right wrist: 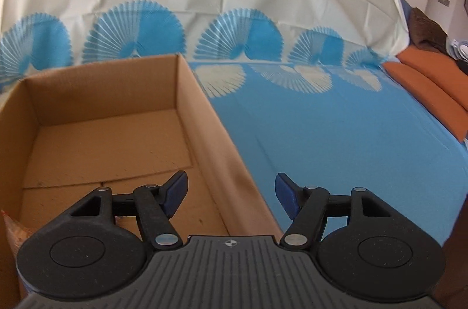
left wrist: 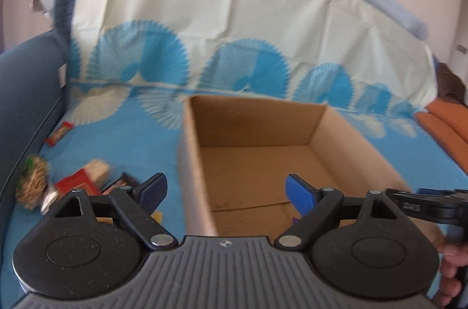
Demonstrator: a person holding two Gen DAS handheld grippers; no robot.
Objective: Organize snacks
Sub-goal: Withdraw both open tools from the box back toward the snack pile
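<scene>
A: Item one, left gripper (left wrist: 226, 196). Condition?
B: Fingers spread wide, nothing between the blue pads (left wrist: 301, 196). It hangs over the near left wall of the cardboard box (left wrist: 190, 162).

A: Item two, right gripper (right wrist: 231, 195)?
B: Also spread, nothing pinched. Its left pad sits over the box floor, its right pad over the blue cover (right wrist: 336, 139); the box's right wall (right wrist: 222, 162) runs up between the fingers.

A: Item three, the box.
B: Open-topped, brown, standing on the cover. Ahead of the left gripper it takes up the centre and right. A scrap of purple shows at its near floor by the left gripper's right pad, too small to identify.

A: Item four, the snacks.
B: All lie on the cover left of the left gripper, outside the box: a red snack packet (left wrist: 77, 181) just beyond the left finger, a pale wafer pack (left wrist: 98, 168) touching it, a straw-coloured bundle with green (left wrist: 32, 181) further left, and a red bar wrapper (left wrist: 58, 133) ahead and left, apart from the rest. Blurred; labels unreadable.

A: Surroundings?
B: A white-and-blue fan-patterned sheet (right wrist: 204, 2) draped behind, an orange cushion (right wrist: 433, 92) far right.
</scene>
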